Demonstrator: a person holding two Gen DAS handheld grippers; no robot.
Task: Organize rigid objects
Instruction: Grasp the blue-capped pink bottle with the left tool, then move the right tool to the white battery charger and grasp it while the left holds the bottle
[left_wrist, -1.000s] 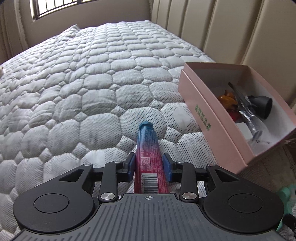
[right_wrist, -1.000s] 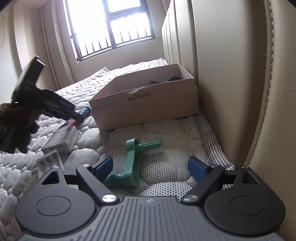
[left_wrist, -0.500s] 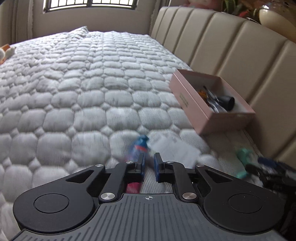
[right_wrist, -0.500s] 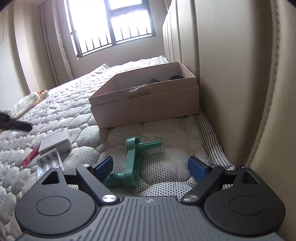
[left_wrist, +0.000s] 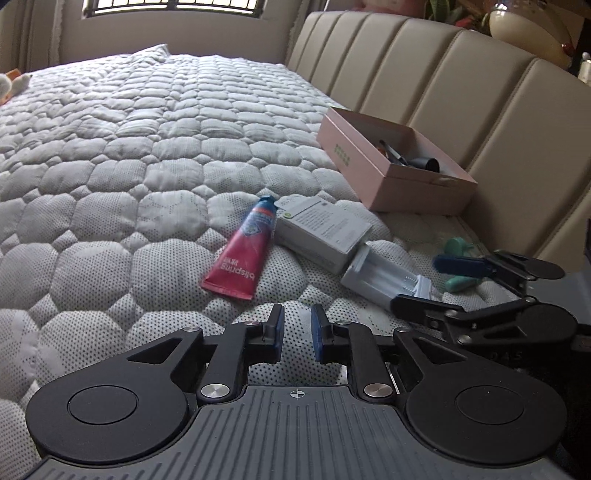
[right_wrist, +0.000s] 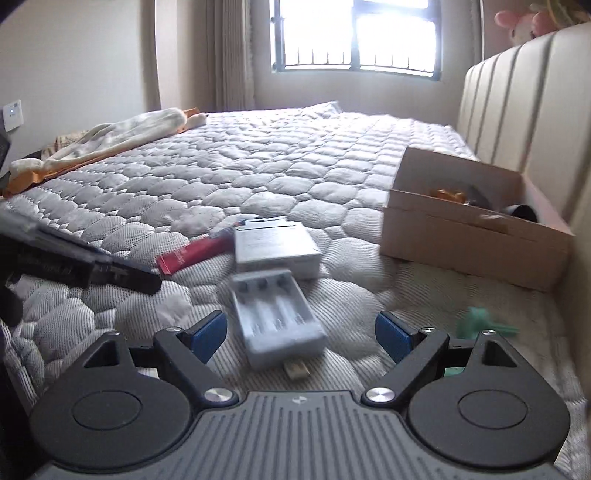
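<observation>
A red tube with a blue cap (left_wrist: 242, 253) lies on the quilted bed, also in the right wrist view (right_wrist: 192, 254). Beside it lie a white carton (left_wrist: 321, 232) (right_wrist: 275, 249) and a grey battery charger (left_wrist: 384, 275) (right_wrist: 277, 317). A green plastic crank (left_wrist: 458, 266) (right_wrist: 480, 321) lies near the headboard. The pink box (left_wrist: 373, 173) (right_wrist: 469, 240) holds several items. My left gripper (left_wrist: 297, 332) is nearly shut and empty, short of the tube. My right gripper (right_wrist: 301, 334) is open, just before the charger; it also shows in the left wrist view (left_wrist: 480, 288).
The padded beige headboard (left_wrist: 461, 92) runs along the right of the bed. A soft toy and cloth (right_wrist: 110, 136) lie at the bed's far left side. A window (right_wrist: 354, 33) is at the far wall.
My left gripper let go of the red tube and pulled back; the tube now lies on the bed. My right gripper swung left from the green crank to the charger.
</observation>
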